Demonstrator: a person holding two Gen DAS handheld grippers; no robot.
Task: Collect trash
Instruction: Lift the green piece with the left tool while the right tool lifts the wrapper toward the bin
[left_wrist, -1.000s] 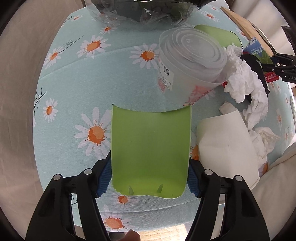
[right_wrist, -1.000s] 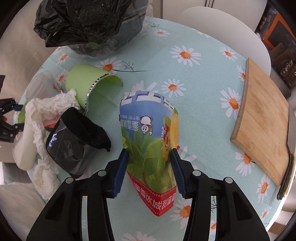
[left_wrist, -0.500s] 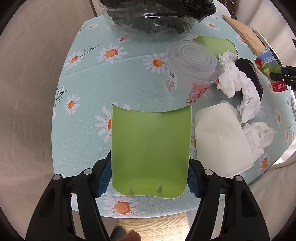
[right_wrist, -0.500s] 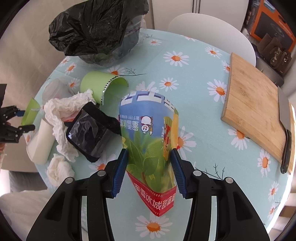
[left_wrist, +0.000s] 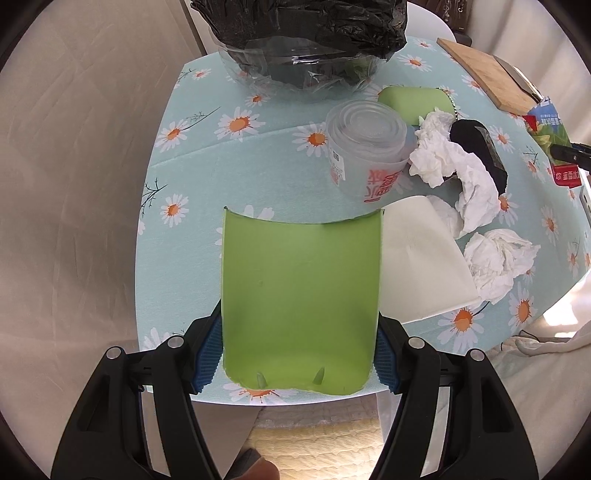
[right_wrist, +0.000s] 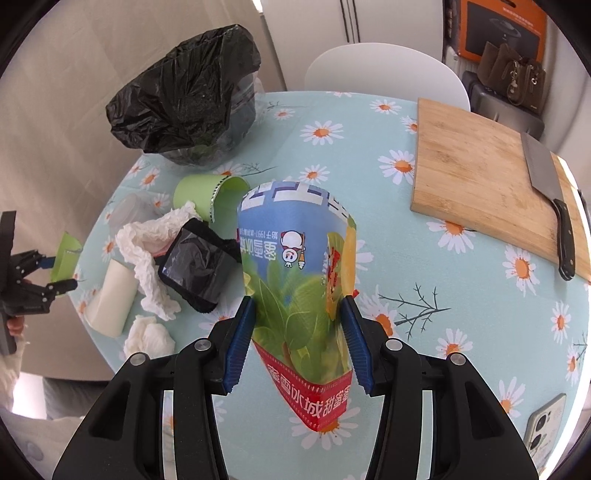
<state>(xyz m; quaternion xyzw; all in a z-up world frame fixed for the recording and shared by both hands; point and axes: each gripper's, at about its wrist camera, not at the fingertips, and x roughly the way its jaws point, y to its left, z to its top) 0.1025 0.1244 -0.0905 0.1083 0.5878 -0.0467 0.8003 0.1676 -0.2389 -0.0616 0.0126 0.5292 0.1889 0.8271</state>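
- Left wrist view: left gripper (left_wrist: 299, 354) was clamped on a flattened green cup piece (left_wrist: 299, 295), blue pads pressed against both side edges, piece lifted clear of the table (left_wrist: 192, 177).
- Right wrist view: right gripper (right_wrist: 297, 343) pinched a printed cone wrapper (right_wrist: 295, 280) across its lower half, wide mouth pointing away, also held above the cloth.
- Both pieces looked carried for dumping, probably into the clear bowl lined with a black trash bag (right_wrist: 184, 96) at the far edge.
- Remaining trash lay clustered between the grippers: clear plastic cup (left_wrist: 364, 144), green paper cup (right_wrist: 207, 192) on its side, crumpled tissues (left_wrist: 454, 166), black wrapper (right_wrist: 195, 269), white paper cup (left_wrist: 417, 258).
- Open cloth ran left of the cluster toward the bag; that route seemed free for the left hand.
- Cutting board (right_wrist: 480, 173) with cleaver (right_wrist: 546, 184) sat right, near the rim; phone (right_wrist: 543, 428) at the near edge. Right hand should probably stay inboard of these.
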